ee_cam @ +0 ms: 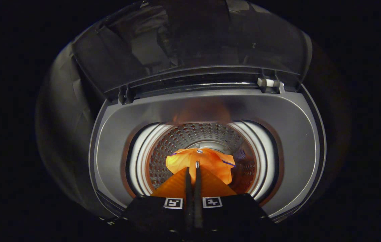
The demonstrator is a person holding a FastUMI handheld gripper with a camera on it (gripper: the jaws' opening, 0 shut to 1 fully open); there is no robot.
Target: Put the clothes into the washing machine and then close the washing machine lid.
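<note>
The tool (193,168) is clamped, fingers together, on the crumpled orange cloth garment (207,161), held over the perforated steel drum (183,137) of the grey top-loading washing machine (116,134). Lower centrally before releasing; the raised dark lid (190,43) stands beyond.

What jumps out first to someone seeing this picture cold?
The bright orange garment hanging over the perforated steel drum, pinched between the gripper's two closed fingers. Around it lies the washing machine's grey top opening, and beyond that the dark lid stands raised.
</note>
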